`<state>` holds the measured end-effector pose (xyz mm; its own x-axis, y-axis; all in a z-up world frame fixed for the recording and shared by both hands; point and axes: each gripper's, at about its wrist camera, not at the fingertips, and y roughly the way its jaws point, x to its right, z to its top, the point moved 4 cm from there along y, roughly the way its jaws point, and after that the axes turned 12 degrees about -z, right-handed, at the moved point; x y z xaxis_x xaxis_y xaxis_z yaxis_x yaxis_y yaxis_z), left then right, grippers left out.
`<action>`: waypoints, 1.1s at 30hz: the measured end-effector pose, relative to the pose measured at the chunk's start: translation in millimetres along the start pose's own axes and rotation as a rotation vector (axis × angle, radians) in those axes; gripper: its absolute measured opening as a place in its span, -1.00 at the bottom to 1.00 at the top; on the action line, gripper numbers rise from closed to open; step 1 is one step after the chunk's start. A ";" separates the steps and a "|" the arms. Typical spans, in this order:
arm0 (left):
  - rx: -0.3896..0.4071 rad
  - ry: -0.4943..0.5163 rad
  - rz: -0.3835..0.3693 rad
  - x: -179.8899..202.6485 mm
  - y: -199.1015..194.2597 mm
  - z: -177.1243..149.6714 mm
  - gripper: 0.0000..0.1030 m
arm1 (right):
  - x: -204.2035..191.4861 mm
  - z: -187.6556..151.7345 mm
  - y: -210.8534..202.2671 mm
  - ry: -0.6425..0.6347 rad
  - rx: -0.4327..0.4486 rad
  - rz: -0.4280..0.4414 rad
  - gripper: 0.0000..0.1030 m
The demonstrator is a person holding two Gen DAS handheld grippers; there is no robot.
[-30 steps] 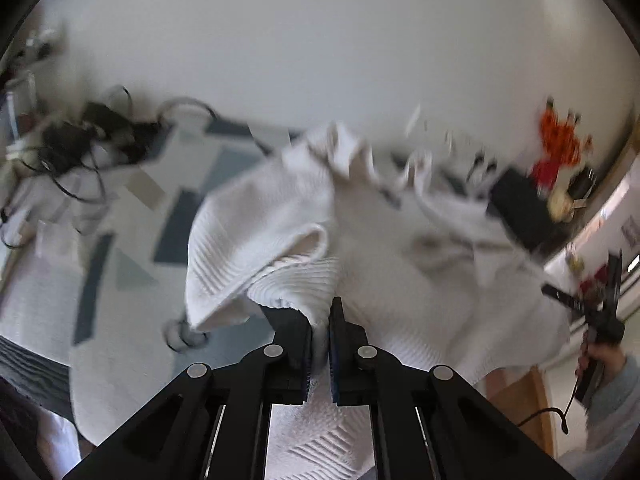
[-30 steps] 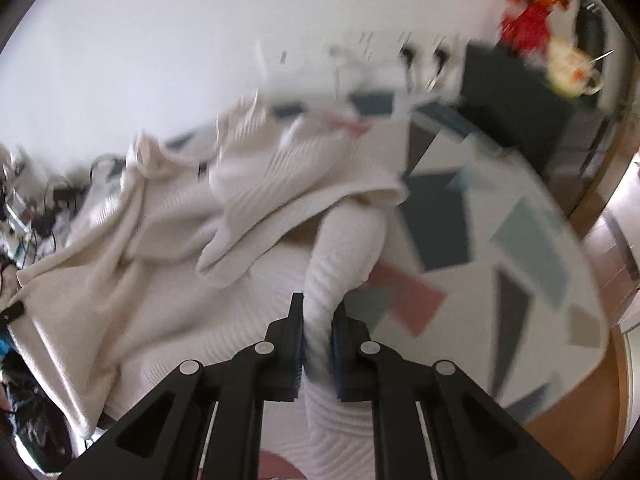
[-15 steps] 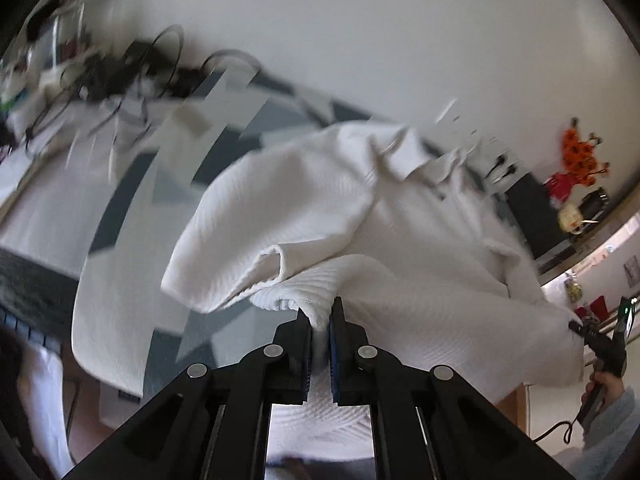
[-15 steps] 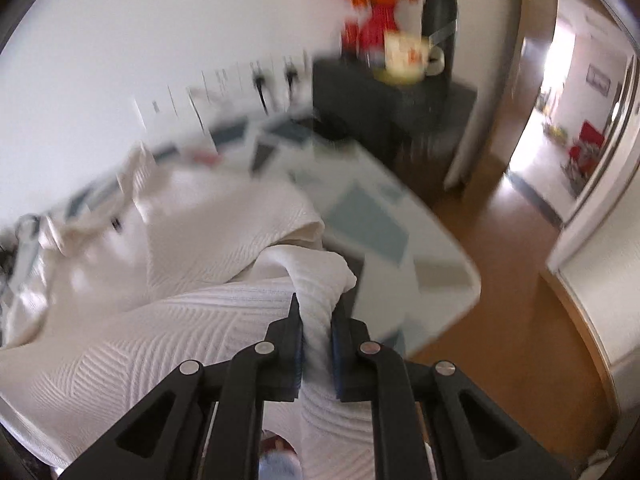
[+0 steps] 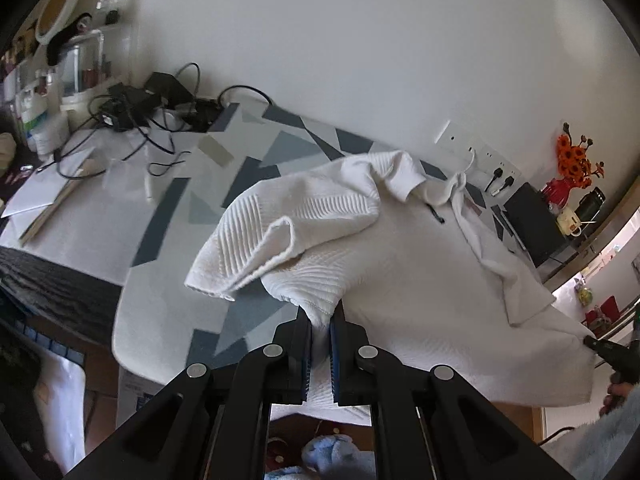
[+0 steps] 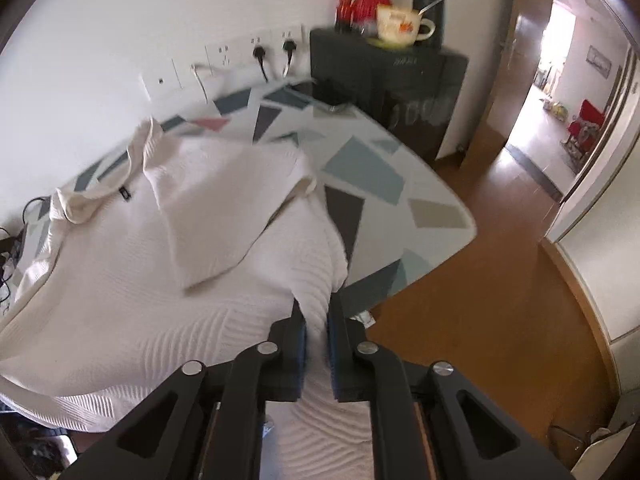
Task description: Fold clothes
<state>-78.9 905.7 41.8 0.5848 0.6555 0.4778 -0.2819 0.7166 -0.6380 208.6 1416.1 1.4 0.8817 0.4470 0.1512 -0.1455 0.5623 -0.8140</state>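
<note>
You have one garment to deal with: a single white knitted sweater [image 5: 408,248] spread over the table [image 5: 168,216] with the grey, blue and white geometric cover. Two grippers are at work, and each has cloth in it. Your left gripper [image 5: 320,322] has its fingers drawn narrow on a bunched fold of the hem, which rises straight out from between the fingertips. Your right gripper [image 6: 316,316] is pinched the same way on the ribbed edge at the other end, the knit [image 6: 224,240] running forward and to the left of its fingers.

Two sleeves show: in the left wrist view one sleeve [image 5: 256,248] lies doubled over just ahead and to the left of the fingers, its cuff open toward you; in the right wrist view the other sleeve [image 6: 216,204] lies folded flat across the body, ahead and left of the fingers. Two plugs [image 6: 274,54] sit in the wall sockets far ahead of the right fingers, beside one black cabinet [image 6: 400,80] carrying one cup [image 6: 400,24].

Against half a second ago, the sweater lies flatter and more stretched between your two hands, and the right view now looks down on more of the table top. Both grips are unchanged.
</note>
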 end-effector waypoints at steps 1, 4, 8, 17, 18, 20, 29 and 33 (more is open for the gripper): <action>0.002 -0.006 -0.003 -0.7 -4.8 -2.3 -0.88 | 5.8 -1.7 -9.8 0.009 0.007 -0.003 -0.85; 0.005 -0.021 -0.019 -2.8 -9.6 -2.9 -0.88 | 11.9 -3.4 -22.8 0.016 0.017 -0.002 -0.85; 0.035 0.006 -0.055 6.3 -3.7 14.3 -0.88 | -14.2 6.9 -16.5 -0.012 0.062 0.023 -0.86; 0.111 0.129 -0.023 24.8 53.6 87.4 -0.87 | -136.7 52.8 -3.2 -0.246 0.192 0.167 -0.86; 0.076 0.143 -0.015 22.5 69.9 88.4 -0.87 | -152.5 48.9 8.1 -0.291 0.160 0.184 -0.86; 0.008 0.166 0.028 16.6 100.3 84.9 -0.86 | -184.0 41.0 30.5 -0.381 0.095 0.220 -0.86; -0.306 0.056 0.029 -37.7 158.9 40.9 0.48 | -226.2 6.7 90.2 -0.490 -0.164 0.359 -0.27; -0.246 -0.008 0.051 -48.7 121.0 48.5 0.63 | -209.6 25.4 77.5 -0.418 -0.147 0.404 0.99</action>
<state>-178.4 972.1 -29.4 0.5685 0.6919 0.4452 -0.1169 0.6035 -0.7887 1.2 1383.6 -79.1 0.5140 0.8578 -0.0026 -0.3424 0.2024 -0.9175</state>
